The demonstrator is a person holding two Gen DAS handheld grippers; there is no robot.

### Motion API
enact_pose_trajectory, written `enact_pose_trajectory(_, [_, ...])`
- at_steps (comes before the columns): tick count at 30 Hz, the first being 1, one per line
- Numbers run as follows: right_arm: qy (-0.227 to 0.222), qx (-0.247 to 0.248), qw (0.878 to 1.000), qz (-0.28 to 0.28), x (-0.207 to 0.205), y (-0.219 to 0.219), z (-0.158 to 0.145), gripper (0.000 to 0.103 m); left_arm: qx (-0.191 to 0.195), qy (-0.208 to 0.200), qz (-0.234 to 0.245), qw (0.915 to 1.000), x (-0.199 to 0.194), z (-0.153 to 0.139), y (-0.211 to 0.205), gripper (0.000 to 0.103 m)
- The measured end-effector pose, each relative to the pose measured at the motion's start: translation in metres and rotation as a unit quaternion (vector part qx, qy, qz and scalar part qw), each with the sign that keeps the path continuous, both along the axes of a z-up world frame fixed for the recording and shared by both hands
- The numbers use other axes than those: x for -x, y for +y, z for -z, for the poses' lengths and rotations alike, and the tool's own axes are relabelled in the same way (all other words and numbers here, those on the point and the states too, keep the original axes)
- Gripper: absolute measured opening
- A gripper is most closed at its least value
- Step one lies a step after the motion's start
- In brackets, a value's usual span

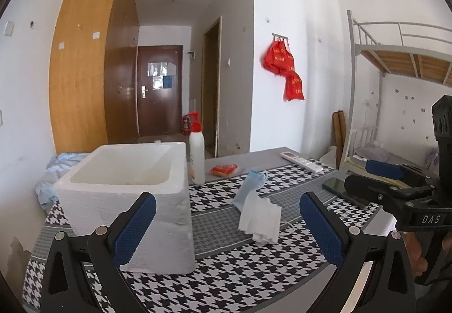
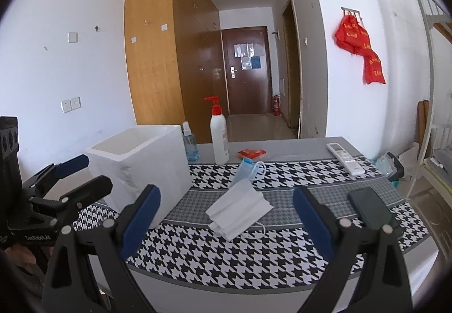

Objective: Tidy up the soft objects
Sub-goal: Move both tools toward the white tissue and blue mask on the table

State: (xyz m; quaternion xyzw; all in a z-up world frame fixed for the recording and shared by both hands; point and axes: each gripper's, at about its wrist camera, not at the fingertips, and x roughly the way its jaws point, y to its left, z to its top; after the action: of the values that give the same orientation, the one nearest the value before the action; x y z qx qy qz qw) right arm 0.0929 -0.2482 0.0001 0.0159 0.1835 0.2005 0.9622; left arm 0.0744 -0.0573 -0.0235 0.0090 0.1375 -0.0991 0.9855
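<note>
A white face mask (image 1: pixel 261 221) (image 2: pixel 238 212) lies folded on the houndstooth tablecloth (image 1: pixel 226 279) (image 2: pixel 226 265). Just behind it lies a blue face mask (image 1: pixel 250 188) (image 2: pixel 248 170). A white foam box (image 1: pixel 127 200) (image 2: pixel 141 163), open on top, stands to the left of both masks. My left gripper (image 1: pixel 227 228) hovers open above the cloth, between the box and the white mask. My right gripper (image 2: pixel 226 224) is open too, framing the white mask from the near side. Each gripper shows at the edge of the other's view, with nothing held.
A red-pump white bottle (image 1: pixel 197 154) (image 2: pixel 219 137), a small blue spray bottle (image 2: pixel 189 143), an orange packet (image 1: pixel 224 169) (image 2: pixel 251 154), a white remote (image 1: pixel 302 162) (image 2: pixel 345 158) and a dark phone (image 1: pixel 343 191) (image 2: pixel 371 210) sit on the table. A bunk bed (image 1: pixel 395 58) stands at right.
</note>
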Motion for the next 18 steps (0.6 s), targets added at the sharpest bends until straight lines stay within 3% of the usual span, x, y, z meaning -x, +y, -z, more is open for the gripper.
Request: enact_pose_trajectory(18, [0.025, -0.003, 0.999, 0.034, -0.009, -0.030, 0.014, 0.097, -0.011, 0.029, 0.032, 0.9990, -0.021, 0.011, -0.028, 0.102])
